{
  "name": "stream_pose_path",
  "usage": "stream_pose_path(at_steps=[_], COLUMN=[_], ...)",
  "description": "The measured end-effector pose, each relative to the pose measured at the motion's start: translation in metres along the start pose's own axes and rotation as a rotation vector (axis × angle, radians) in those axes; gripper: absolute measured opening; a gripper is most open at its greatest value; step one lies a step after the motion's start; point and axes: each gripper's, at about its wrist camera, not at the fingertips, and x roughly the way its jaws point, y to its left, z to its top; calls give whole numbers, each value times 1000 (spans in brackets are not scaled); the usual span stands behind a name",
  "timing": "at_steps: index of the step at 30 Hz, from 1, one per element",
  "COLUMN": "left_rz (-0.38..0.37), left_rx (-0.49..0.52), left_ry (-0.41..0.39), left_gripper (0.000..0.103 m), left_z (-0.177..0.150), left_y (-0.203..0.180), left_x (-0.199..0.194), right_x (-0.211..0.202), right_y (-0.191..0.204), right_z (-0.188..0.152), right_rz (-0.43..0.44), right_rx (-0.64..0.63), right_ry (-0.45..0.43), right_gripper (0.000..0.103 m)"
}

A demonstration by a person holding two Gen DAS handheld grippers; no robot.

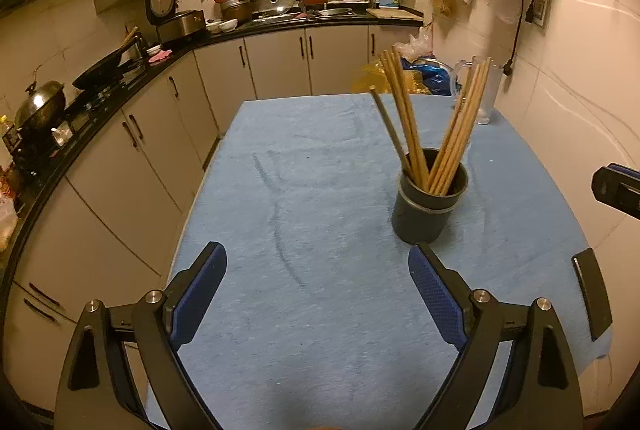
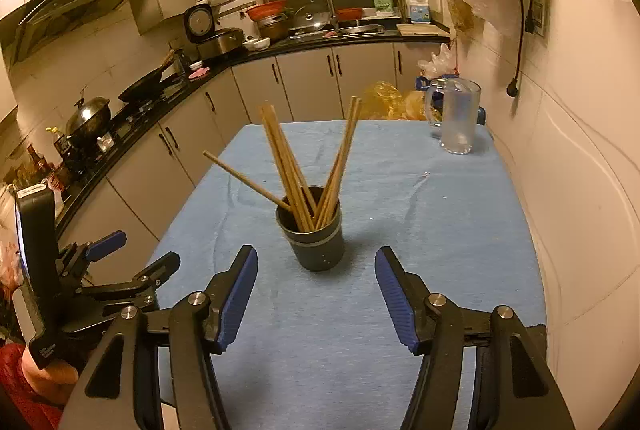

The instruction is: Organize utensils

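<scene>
**Chopsticks all in the cup, both tools released**

Left wrist view: the left tool [image 1: 318, 284] hangs spread wide and empty over the blue-clothed worktop [image 1: 280, 330]. The dark round cup [image 1: 430, 208] stands upright ahead to its right, holding the long wooden chopsticks [image 1: 436, 126].

Right wrist view: the right tool [image 2: 316, 290] is parted, gripping nothing, the cup just beyond it. No loose utensils show; likely only backing away remains

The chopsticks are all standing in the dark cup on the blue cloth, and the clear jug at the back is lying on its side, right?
Not quite. The jug stands upright, as the right wrist view shows. The chopsticks are indeed in the dark cup on the blue cloth.
</scene>
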Motion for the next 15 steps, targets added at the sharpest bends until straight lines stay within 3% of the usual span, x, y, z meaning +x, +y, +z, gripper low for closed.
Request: stream_pose_path(at_steps=[15], left_rz=[29], left_rx=[-12], left_ry=[-1], left_gripper=[92], left_z=[-4], left_y=[10], left_x=[-5], right_x=[6], right_y=[14], right_z=[-1], right_rz=[24], right_rx=[-24], right_ry=[10], right_gripper=[66])
